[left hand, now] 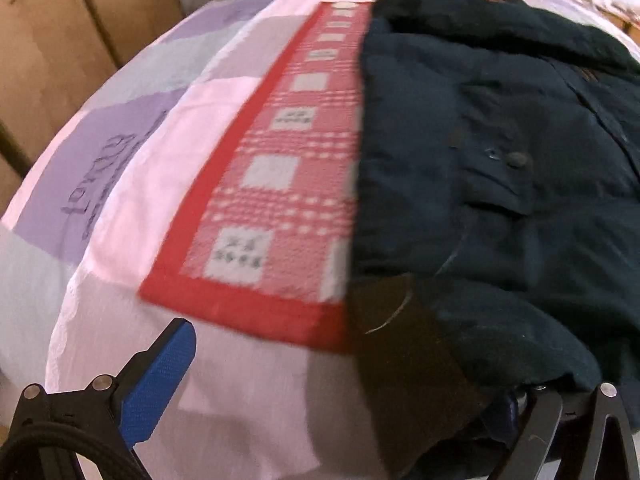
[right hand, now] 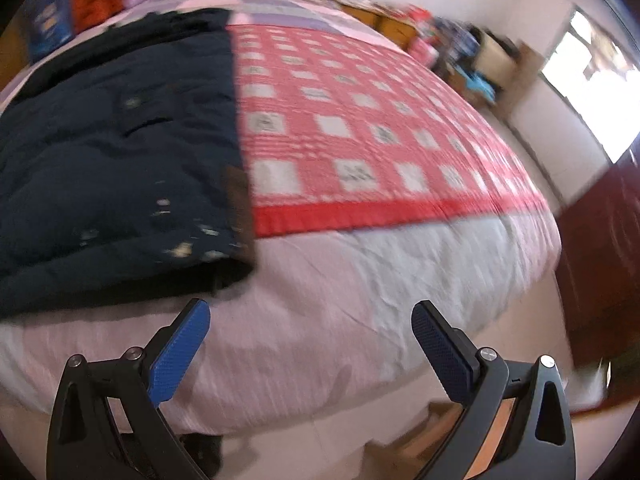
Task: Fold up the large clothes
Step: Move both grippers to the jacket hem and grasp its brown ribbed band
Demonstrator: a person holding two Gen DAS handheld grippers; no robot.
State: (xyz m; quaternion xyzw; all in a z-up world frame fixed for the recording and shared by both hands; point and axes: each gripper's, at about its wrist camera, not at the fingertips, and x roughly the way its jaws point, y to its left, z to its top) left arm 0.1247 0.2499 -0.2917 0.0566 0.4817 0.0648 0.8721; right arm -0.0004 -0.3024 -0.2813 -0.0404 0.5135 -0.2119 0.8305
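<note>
We see bare red checked blanket (right hand: 360, 120) right of dark jacket (right hand: 112, 140): open passage; jacket hem drapes over our left gripper (left hand: 340, 380).

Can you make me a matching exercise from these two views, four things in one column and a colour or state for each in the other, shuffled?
Things:
1. jacket
2. checked blanket
3. right gripper
4. bedsheet

Descriptions:
A. red and white squares
B. open, holding nothing
C. dark navy, lying on the bed
D. pink and purple patches

Pairs: 1-C, 2-A, 3-B, 4-D
</note>
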